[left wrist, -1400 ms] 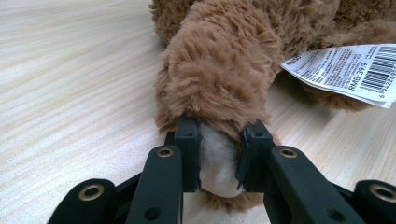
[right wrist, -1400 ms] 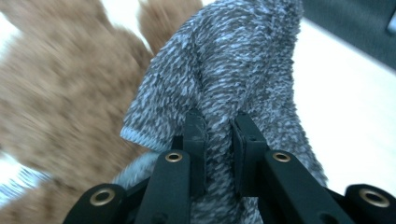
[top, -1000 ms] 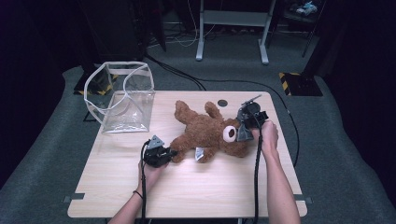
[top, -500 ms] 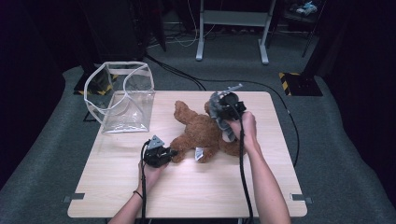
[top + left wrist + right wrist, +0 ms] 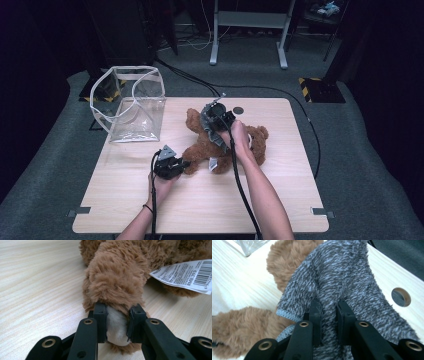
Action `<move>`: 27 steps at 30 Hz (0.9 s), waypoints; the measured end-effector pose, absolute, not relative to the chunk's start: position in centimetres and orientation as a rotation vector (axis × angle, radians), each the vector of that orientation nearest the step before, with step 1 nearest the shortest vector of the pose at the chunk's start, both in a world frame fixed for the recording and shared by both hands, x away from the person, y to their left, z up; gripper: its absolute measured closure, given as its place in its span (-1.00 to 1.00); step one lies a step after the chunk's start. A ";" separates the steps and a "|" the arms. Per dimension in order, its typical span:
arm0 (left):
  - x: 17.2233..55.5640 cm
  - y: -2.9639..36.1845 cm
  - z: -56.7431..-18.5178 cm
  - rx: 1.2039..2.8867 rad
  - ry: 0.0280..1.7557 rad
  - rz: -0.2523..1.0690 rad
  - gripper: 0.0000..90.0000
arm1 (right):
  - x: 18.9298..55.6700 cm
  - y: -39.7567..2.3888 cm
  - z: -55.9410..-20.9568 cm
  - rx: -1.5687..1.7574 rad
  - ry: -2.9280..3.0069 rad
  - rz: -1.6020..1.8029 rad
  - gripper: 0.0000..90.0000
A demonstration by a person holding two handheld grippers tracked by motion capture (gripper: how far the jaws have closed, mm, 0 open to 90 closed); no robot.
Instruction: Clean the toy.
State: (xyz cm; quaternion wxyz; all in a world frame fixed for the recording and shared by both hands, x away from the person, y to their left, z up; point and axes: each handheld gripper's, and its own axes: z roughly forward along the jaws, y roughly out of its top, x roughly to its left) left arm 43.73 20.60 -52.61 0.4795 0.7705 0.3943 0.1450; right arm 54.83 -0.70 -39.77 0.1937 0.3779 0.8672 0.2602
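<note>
High view: a brown teddy bear (image 5: 220, 145) lies on the wooden surface (image 5: 200, 200). The left gripper (image 5: 169, 165) has its jaws closed on one of the bear's paws (image 5: 116, 326), whose pale sole sits squeezed between them, with a printed tag (image 5: 185, 275) just beyond to their right. The right gripper (image 5: 219, 120) has its jaws pinched on a fold of grey knitted cloth (image 5: 342, 285), held above the bear's body. A clear bag (image 5: 132, 105) stands well off beyond the left jaws.
</note>
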 end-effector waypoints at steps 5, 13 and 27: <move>43.7 20.6 -52.6 1.887 0.955 0.355 0.63 | 55.5 1.2 -39.7 1.063 2.434 0.742 0.71; 43.7 20.6 -52.6 1.886 0.956 0.349 0.63 | 56.3 3.9 -39.9 1.010 2.470 0.775 0.70; 43.7 20.6 -52.6 1.883 0.955 0.354 0.63 | 52.8 1.5 -38.7 0.928 2.527 0.728 0.71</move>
